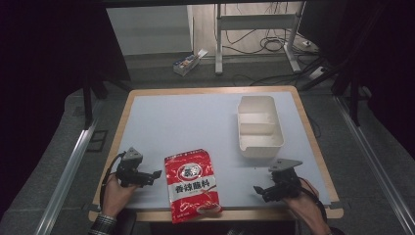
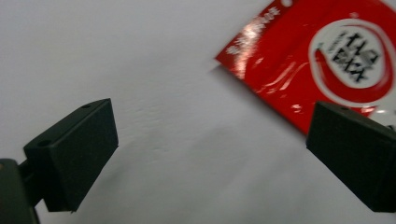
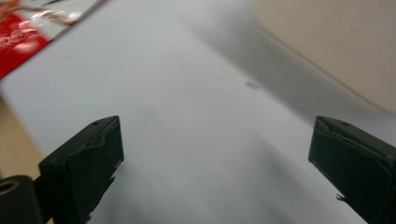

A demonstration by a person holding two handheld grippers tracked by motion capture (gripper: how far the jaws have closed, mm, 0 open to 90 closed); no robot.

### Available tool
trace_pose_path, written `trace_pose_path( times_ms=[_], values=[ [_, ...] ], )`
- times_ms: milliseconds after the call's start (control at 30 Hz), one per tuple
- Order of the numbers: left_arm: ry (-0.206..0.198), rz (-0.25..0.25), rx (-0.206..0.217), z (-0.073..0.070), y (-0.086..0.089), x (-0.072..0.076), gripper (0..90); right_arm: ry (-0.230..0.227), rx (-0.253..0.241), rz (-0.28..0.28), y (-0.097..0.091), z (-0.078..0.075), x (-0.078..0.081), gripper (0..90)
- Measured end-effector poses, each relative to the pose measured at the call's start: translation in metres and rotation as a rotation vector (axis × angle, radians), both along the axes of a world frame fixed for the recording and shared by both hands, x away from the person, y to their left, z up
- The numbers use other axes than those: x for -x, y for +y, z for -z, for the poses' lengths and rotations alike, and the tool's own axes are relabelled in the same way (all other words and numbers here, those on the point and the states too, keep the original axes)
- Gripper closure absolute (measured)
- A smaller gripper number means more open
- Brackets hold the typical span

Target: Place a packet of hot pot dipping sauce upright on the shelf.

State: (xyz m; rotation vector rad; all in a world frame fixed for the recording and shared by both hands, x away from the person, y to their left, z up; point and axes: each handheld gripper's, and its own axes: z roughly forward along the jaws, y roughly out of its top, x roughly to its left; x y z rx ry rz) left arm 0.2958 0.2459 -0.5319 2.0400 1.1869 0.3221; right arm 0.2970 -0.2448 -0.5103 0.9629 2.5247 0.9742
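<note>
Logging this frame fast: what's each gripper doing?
Left gripper: open, holding nothing.
Right gripper: open, holding nothing.

A glossy, crinkled red plastic sachet (image 1: 192, 185) is seen on a matt, smooth grey tabletop (image 1: 186, 122) edged in wood; a matt cream plastic box (image 1: 259, 127) sits at two o'clock.

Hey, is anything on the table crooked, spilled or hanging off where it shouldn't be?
Only the red packet: its bottom end sticks out past the table's near edge. Nothing looks spilled, and the white container sits upright.
</note>
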Motion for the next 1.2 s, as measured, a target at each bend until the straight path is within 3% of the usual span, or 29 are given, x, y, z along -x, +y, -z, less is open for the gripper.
trace_pose_path(
  times_ms=[33, 67, 100, 300, 600, 900, 1100, 1200],
  values=[
    [0.000, 0.000, 0.000, 0.000, 0.000, 0.000, 1.6, 0.000, 0.000, 0.000, 0.000, 0.000, 0.000, 2.9],
    [0.006, 0.002, 0.016, -0.001, -0.003, 0.000, 1.8, -0.014, -0.043, 0.022, -0.002, -0.004, -0.005, 2.9],
    [0.010, 0.006, 0.012, -0.001, -0.005, 0.000, 1.9, -0.022, -0.041, 0.020, -0.001, -0.004, -0.005, 2.9],
    [0.014, 0.023, -0.010, -0.002, -0.012, 0.002, 7.0, -0.033, 0.033, -0.027, 0.008, 0.002, -0.002, 3.1],
    [0.024, 0.024, -0.010, -0.003, -0.012, 0.004, 21.8, -0.015, 0.043, -0.026, 0.007, 0.003, -0.003, 3.9],
    [0.069, 0.036, 0.081, -0.005, -0.011, 0.007, 50.8, -0.012, 0.062, -0.039, 0.009, 0.005, -0.002, 4.5],
    [0.106, 0.055, 0.093, -0.003, -0.016, 0.008, 68.9, -0.014, 0.073, -0.051, 0.010, 0.005, -0.002, 4.7],
    [0.112, 0.081, 0.095, -0.003, -0.019, 0.009, 82.9, -0.015, 0.078, -0.055, 0.010, 0.005, -0.001, 4.9]
  ],
)
